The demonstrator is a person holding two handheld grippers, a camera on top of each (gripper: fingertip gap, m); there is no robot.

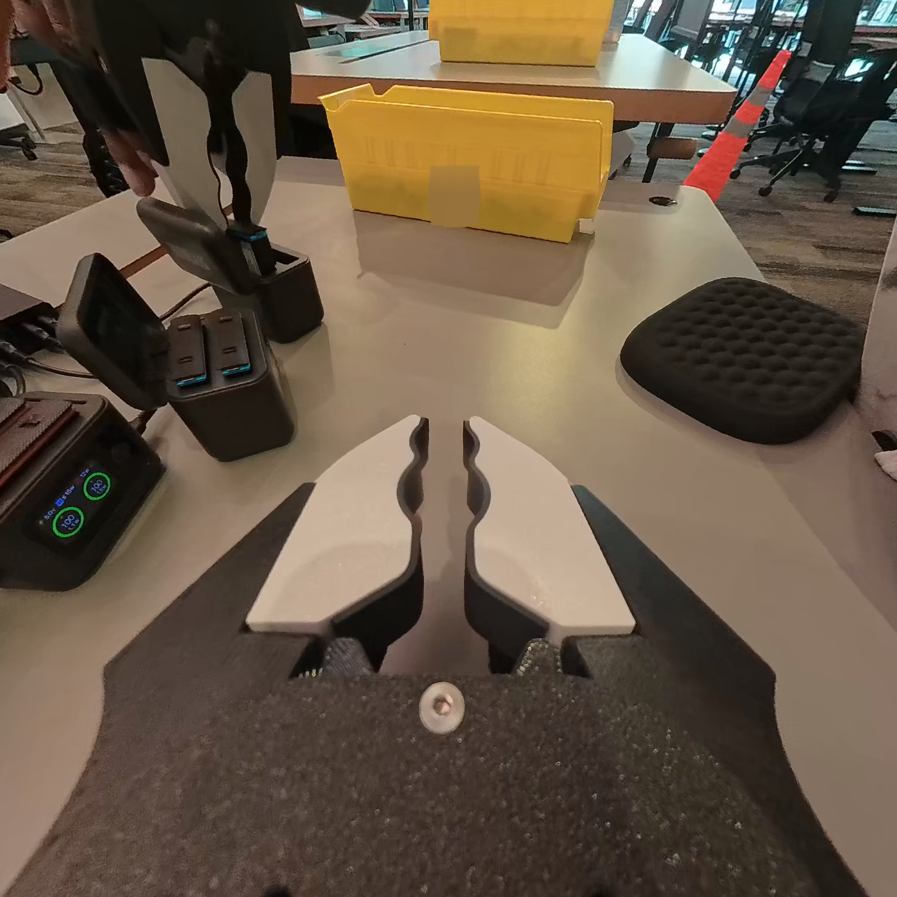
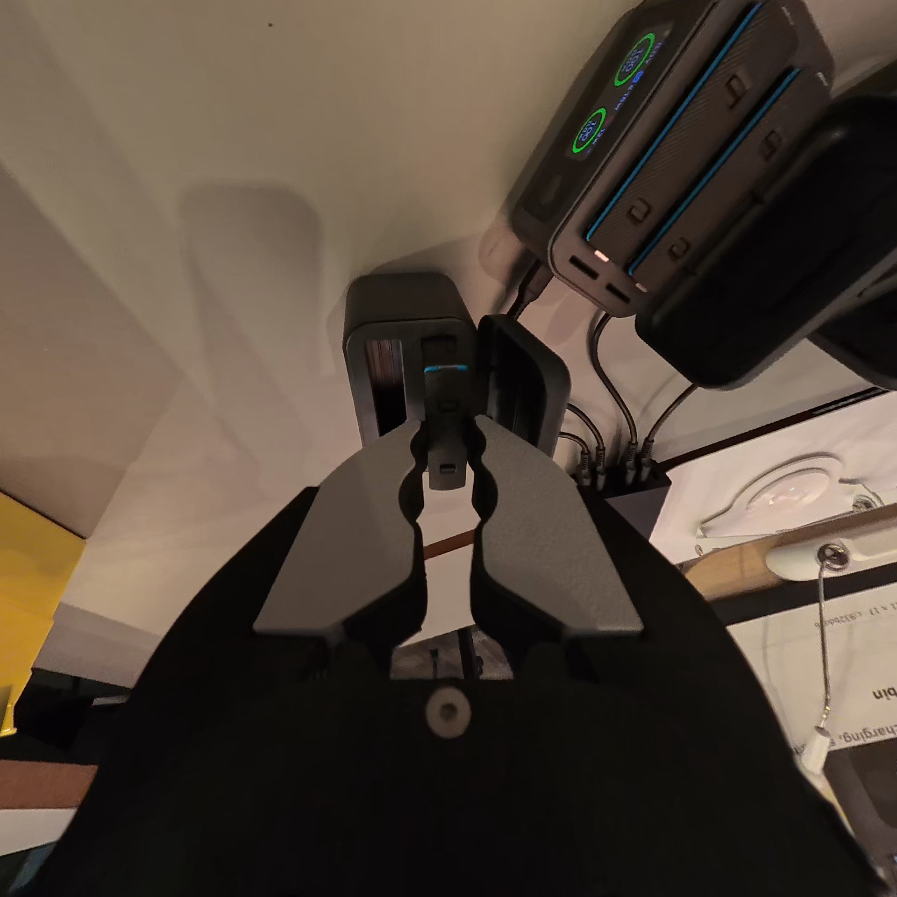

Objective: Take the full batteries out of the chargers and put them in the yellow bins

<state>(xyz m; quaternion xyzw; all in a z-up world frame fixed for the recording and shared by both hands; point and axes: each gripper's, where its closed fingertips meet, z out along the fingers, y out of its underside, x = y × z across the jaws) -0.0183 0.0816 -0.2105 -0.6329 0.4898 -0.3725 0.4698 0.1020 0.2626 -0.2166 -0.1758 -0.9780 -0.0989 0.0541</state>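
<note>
My right gripper (image 2: 445, 429) is shut on a black battery with a blue band (image 2: 444, 393), which stands partly out of the far charger (image 2: 403, 310); that charger's lid (image 2: 526, 383) is open. The left wrist view shows the same grip (image 1: 245, 221) on the battery (image 1: 250, 247) over that charger (image 1: 291, 296). My left gripper (image 1: 445, 429) hovers over the table, empty, with a narrow gap between its fingers. A nearer charger (image 1: 233, 412) holds two batteries (image 1: 211, 347). A yellow bin (image 1: 466, 160) stands behind on the table.
A charger with a lit display (image 1: 63, 500) sits at the left edge. A black padded cushion (image 1: 738, 359) lies at the right. A second yellow bin (image 1: 519, 29) stands on the table behind, and an orange cone (image 1: 742, 121) on the floor. Cables and a hub (image 2: 621, 471) lie behind the chargers. The grippers' ends are close to 20 cm from one another.
</note>
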